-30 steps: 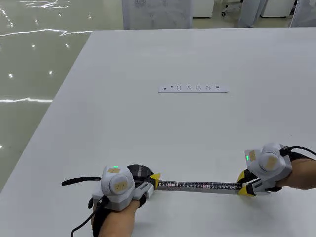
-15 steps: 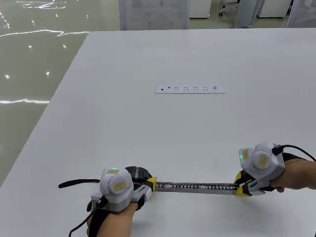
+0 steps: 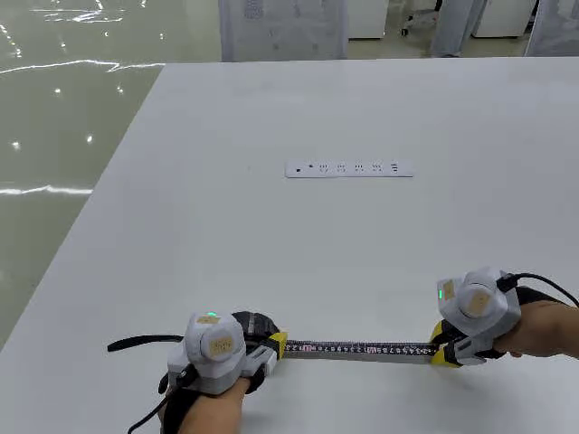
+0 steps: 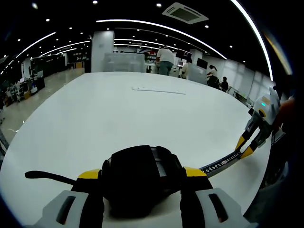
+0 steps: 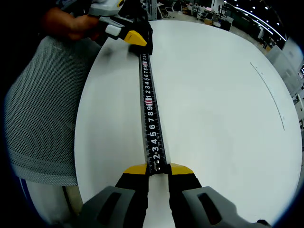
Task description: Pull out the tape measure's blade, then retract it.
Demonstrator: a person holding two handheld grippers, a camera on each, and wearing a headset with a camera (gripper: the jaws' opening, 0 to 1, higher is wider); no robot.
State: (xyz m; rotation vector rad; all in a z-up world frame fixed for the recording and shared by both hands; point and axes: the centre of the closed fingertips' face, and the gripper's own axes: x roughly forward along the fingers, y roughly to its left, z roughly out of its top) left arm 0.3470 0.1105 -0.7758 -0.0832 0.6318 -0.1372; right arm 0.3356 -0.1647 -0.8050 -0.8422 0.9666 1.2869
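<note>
The tape measure's black case [image 3: 257, 325] lies near the table's front edge, and my left gripper [image 3: 264, 349] is shut on it. In the left gripper view the case [image 4: 141, 176] sits between the yellow-tipped jaws of that gripper [image 4: 142, 174]. The blade [image 3: 360, 348] runs flat to the right along the table, numbers up. My right gripper [image 3: 442, 354] is shut on the blade's end. In the right gripper view the blade [image 5: 150, 118] stretches from my right gripper [image 5: 157, 169] to the case [image 5: 145, 37] held by the left gripper [image 5: 131, 36].
A white power strip [image 3: 349, 169] lies mid-table, well beyond the grippers. A black wrist strap [image 3: 136, 343] trails left from the case. The white table [image 3: 271, 244] ends at its left edge [image 3: 86, 235], with glossy floor beyond. People stand far behind the table [image 4: 166, 56].
My right gripper has edged a little to the left, toward the case, with the blade's end in it. The left gripper holds the case in place.
</note>
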